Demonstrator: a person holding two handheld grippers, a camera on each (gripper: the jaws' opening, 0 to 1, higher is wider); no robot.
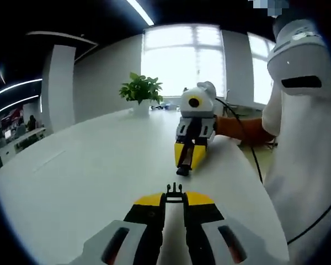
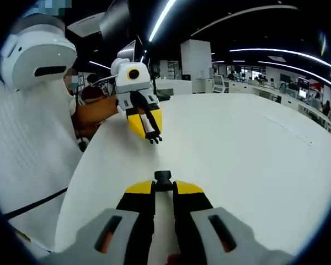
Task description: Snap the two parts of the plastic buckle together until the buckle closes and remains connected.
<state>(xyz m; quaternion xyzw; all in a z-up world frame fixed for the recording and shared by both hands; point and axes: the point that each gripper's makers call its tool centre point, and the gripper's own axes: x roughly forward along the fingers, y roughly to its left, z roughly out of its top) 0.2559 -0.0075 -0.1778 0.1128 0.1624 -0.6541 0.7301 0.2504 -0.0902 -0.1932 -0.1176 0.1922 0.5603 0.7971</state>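
Closest to me, my left tool [image 1: 175, 194] has its yellow tips clamped on the black pronged plastic buckle half [image 1: 174, 189]. My right tool [image 2: 163, 183] is likewise closed on the black plastic socket half [image 2: 163, 176]. Both hover above the white worktop [image 2: 237, 149], facing each other but well apart. Mating remains entirely undone, I judge.

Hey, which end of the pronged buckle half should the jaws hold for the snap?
Grip the pronged buckle half by its rear body, as the left gripper does, coming from behind: the prongs point forward and must stay free to enter the socket half.
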